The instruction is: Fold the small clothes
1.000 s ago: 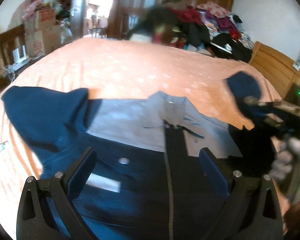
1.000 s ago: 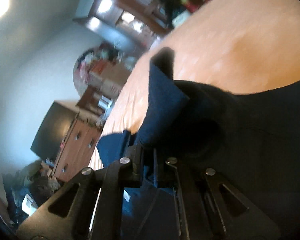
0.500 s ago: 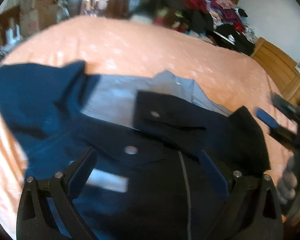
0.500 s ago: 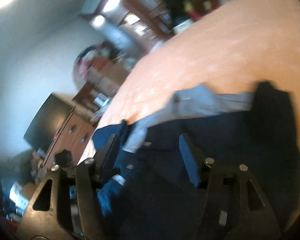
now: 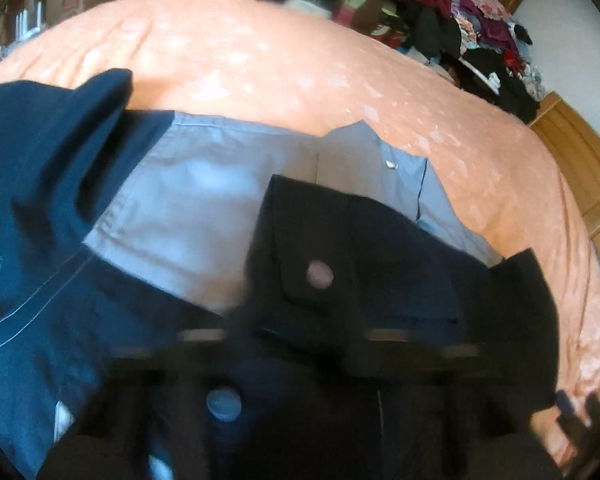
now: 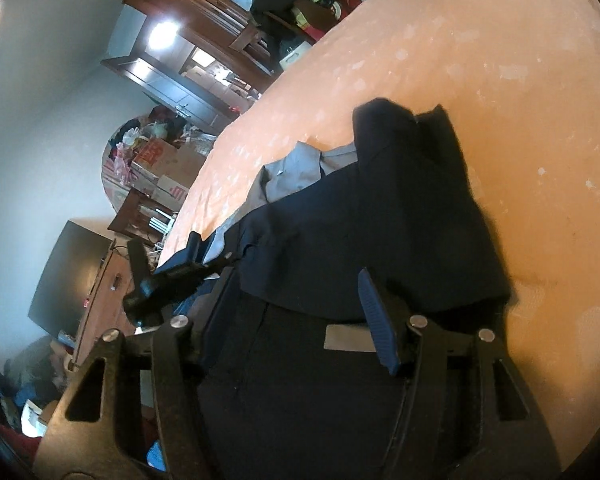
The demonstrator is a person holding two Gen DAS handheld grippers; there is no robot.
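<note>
On the orange bed (image 6: 480, 60), dark jacket (image 6: 400, 220) lying partly folded, right gripper (image 6: 296, 320) jaws apart, left gripper (image 6: 168, 276) jaws unclear.

1. The right gripper (image 6: 298, 316) is built of matte black, angular plastic arms with triangular cut-outs.
2. Round silver screws sit at its joints.
3. Its fingers (image 6: 378, 320) carry ribbed blue pads.
4. The left gripper (image 6: 194, 250), seen from the right wrist view, is black with blue pads too.
</note>
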